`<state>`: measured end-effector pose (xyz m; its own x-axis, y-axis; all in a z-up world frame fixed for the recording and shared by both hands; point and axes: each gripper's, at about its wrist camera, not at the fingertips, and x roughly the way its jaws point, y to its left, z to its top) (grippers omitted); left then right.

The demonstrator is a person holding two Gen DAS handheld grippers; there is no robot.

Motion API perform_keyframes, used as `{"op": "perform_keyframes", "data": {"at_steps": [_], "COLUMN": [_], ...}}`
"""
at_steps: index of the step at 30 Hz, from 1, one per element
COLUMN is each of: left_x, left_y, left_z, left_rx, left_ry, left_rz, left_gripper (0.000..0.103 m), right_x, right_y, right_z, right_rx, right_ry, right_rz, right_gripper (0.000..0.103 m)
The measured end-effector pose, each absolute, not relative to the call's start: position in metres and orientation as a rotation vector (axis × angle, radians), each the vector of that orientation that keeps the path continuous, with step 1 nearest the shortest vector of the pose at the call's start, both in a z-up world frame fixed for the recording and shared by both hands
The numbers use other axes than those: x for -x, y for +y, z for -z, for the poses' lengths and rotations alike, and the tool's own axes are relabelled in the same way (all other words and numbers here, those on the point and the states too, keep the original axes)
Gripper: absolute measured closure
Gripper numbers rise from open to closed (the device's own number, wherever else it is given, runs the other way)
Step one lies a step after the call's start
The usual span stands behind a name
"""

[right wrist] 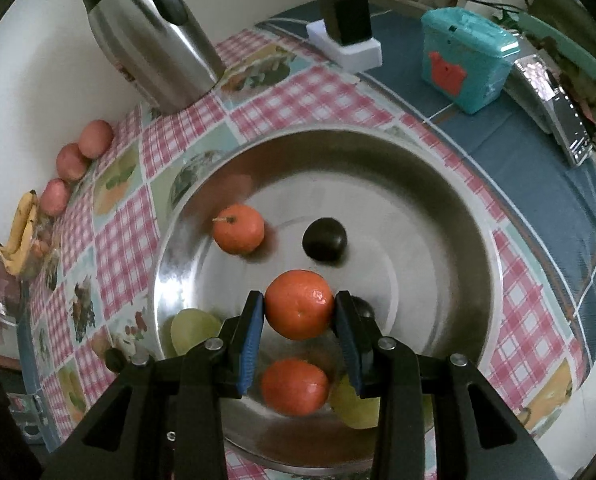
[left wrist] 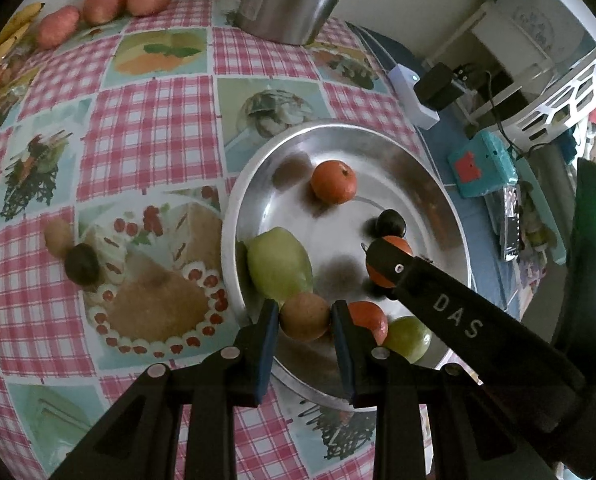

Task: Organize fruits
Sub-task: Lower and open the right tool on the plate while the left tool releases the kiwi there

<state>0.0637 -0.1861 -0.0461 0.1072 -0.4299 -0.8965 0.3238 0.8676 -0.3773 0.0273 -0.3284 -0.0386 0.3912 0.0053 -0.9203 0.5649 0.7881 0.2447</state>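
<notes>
Our left gripper (left wrist: 304,316) clamps a brownish round fruit (left wrist: 304,317) over the steel bowl (left wrist: 418,152). Our right gripper (right wrist: 300,306) pinches a tangerine (right wrist: 300,304) above it.

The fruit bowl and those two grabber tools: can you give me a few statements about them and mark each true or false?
1. The right gripper grips an orange. True.
2. The left gripper is empty. False: it grips a brown fruit.
3. A dark plum lies in the metal bowl. True.
4. The bananas lie in the bowl. False: they lie on the tablecloth by the wall.
</notes>
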Motion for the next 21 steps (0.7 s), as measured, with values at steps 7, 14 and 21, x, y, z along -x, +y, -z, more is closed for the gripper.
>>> {"op": "perform_keyframes", "data": {"at_steps": [7, 14, 21], "left_x": [-0.0640, -0.0643, -0.0636], "left_y": [-0.1871, -0.1878, -0.1891], "left_z": [0.0523, 0.0537, 0.0548], "left_rx": [0.086, 0.080, 0.070], "left_ry": [1.374, 1.381, 1.385], "left_rz": [0.553, 0.554, 0.555], "left_gripper": [0.074, 0.074, 0.073], "right_x": [-0.0301, -0.0311, -0.0315], "right_y": [-0.3230, -0.3218, -0.3219], "right_z": [0.0432, 0.0434, 0.0431], "right_rx": [-0.577, -0.567, -0.571], "right_ry": [1.150, 1.155, 1.158], "right_rz": [0.365, 0.366, 0.360], "right_gripper": [0.064, 0.064, 0.064]}}
